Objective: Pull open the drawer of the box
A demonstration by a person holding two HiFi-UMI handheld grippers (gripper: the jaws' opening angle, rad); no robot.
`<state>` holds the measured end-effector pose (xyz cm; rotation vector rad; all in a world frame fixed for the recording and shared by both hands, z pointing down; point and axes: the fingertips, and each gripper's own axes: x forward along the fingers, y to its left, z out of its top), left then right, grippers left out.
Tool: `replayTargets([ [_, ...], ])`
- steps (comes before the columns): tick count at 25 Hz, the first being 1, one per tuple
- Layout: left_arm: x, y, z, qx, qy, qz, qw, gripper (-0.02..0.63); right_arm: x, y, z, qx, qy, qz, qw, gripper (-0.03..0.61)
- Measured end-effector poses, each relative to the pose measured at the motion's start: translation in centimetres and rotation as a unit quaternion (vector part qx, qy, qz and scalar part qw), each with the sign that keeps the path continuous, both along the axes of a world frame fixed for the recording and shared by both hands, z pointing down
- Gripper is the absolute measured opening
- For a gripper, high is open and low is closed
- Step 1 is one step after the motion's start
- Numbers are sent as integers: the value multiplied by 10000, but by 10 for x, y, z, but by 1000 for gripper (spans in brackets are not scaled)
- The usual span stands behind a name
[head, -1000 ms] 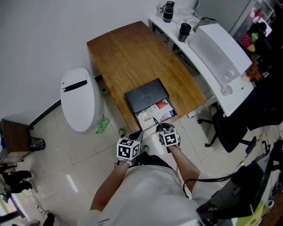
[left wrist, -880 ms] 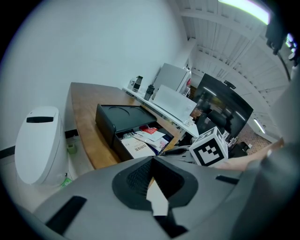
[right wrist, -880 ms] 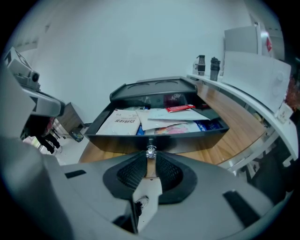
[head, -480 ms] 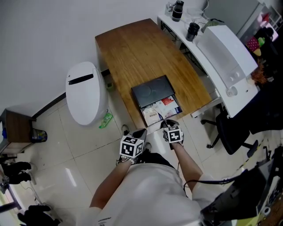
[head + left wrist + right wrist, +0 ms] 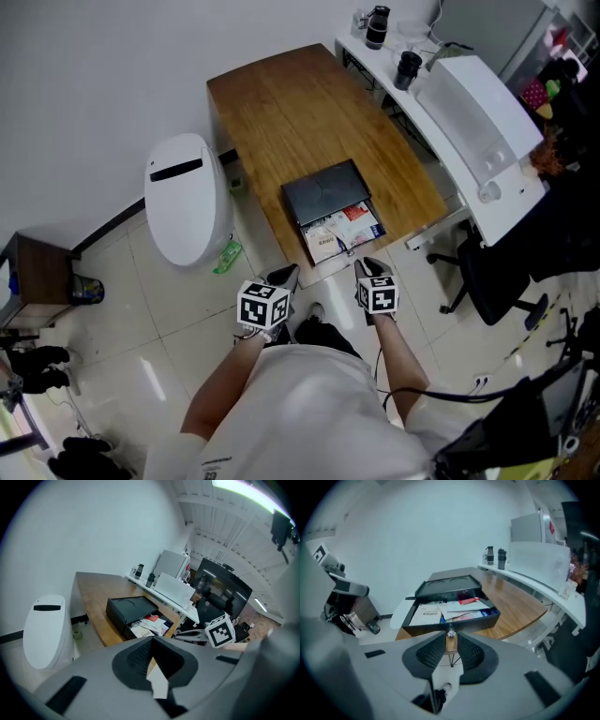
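A black box (image 5: 323,190) sits at the near edge of the wooden table (image 5: 281,103). Its drawer (image 5: 339,232) stands pulled out and holds papers and booklets. In the right gripper view the drawer's small metal knob (image 5: 451,632) sits just at the tips of my right gripper (image 5: 451,637), whose jaws are opening; a gap shows on both sides and the pads do not press on it. In the head view the right gripper (image 5: 367,267) is off the table's edge, below the drawer front. My left gripper (image 5: 286,275) hangs to the left over the floor, shut and empty.
A white rounded bin (image 5: 187,211) stands on the floor left of the table. A white desk (image 5: 469,103) with a printer and two black cups (image 5: 408,67) runs along the right. A black office chair (image 5: 487,272) is at the table's right corner.
Both grippers have drawn back from the table toward the person. The right gripper's tips have come a little away from the drawer front. The drawer stays pulled out.
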<state>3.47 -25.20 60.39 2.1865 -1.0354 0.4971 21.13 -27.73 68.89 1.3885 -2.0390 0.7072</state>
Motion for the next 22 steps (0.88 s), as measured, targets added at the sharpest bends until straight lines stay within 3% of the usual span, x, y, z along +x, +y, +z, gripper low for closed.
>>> replayTargets([
  [3,-12,-7,-15,107,132,70,9998,1,0,7,-30,247,-91,312,9992,64],
  [5,-13,-8,-24,151,229,118,9996,2,6,13,-51,411,-230,625,9969,-8],
  [8,-12,-2,-37,205,370,317,9986,0,7,27,-79,624,-503,1030,9914,-12],
  [13,-27,14,-51,254,599,584,9962,0,-22,58,-114,920,-571,1224,9866,-12],
  [22,-22,42,-58,355,710,948,9923,2,-38,119,-125,951,-528,1579,9814,-14],
])
